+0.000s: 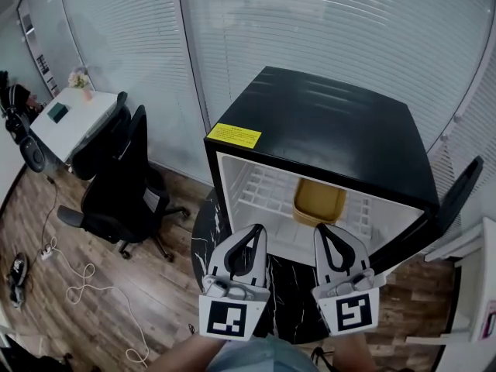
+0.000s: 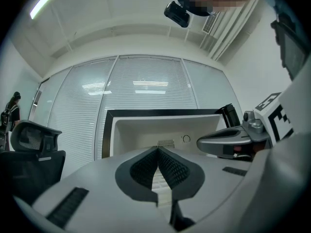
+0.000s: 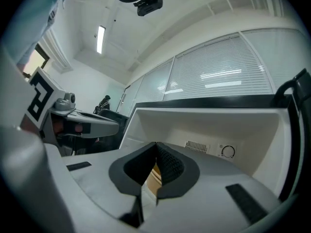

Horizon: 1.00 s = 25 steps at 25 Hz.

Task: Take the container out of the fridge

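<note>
Our left gripper (image 1: 256,231) and right gripper (image 1: 323,231) wait pressed together before the open fridge (image 1: 325,122); next we should spread one toward the container (image 1: 318,202).

open fridge (image 1: 325,130), white wire shelf (image 1: 260,191) inside, and the yellow container (image 1: 318,202) sits right on it, over toward the right. down on the wooden floor (image 1: 155,301), a black office chair (image 1: 124,186) stands and a white cable (image 1: 77,289) snakes loose.

Left gripper (image 1: 254,232), right gripper (image 1: 325,231): grey-white shells, black ribbed pads (image 2: 175,169), black-and-white marker cube (image 1: 229,318). Light-blue garment (image 1: 260,355).
</note>
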Motion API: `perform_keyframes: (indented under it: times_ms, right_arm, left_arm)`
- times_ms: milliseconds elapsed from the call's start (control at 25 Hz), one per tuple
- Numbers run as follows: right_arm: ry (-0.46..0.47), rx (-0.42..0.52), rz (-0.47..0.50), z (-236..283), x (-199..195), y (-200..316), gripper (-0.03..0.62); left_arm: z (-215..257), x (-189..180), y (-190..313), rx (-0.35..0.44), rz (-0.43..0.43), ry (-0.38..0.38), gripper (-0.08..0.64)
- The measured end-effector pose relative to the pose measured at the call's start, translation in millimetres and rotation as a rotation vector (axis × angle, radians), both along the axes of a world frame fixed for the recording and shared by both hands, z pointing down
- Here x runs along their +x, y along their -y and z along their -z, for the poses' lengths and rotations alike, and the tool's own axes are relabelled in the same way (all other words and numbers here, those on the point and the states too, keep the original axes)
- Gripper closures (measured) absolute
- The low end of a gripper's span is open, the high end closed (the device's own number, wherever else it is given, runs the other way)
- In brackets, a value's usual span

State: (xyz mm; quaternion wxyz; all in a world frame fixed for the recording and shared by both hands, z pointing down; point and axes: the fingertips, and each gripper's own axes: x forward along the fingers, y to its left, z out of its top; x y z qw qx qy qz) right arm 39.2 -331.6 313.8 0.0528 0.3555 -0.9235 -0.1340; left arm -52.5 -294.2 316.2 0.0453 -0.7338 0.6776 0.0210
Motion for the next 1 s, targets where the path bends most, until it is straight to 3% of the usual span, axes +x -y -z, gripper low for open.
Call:
perform_keyframes:
  times_ms: [240,760,1000]
  right_arm:
    - [-0.101,-0.015,0.067,-23,-12,9,0.512]
    - [-0.451,-0.037,0.133,-71,-27,37,0.483]
    - [-0.567,-0.041,0.109,-81,-26,47,0.488]
  left_arm:
    - [-24,-10,18,-0.041,0.001,-0.028,0.546]
    - [-58,-32,52,-0.101,0.012,-0.063,0.546]
    - [-67,-35,61,-0.116,0.002,-0.075,0.546]
